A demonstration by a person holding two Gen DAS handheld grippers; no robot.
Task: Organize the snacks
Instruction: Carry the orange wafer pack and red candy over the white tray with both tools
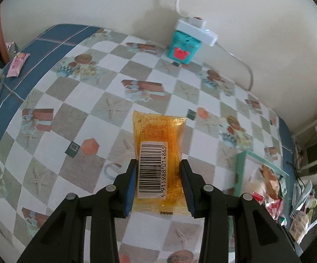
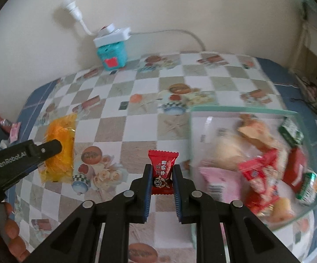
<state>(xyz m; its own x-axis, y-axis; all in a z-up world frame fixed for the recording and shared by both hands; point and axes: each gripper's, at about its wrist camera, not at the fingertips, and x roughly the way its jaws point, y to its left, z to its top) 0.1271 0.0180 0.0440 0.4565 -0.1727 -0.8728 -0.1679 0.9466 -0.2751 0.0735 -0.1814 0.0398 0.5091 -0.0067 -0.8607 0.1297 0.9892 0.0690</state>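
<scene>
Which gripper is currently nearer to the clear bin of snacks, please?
Right. The right gripper, shut on a red candy, is just beside the clear bin. The left gripper, shut on an orange packet, is farther off across the table.

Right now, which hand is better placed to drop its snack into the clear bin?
The right. Its tongs, shut on the red candy, sit beside the clear bin. The left tongs, gripping the orange packet, are farther away across the table.
</scene>
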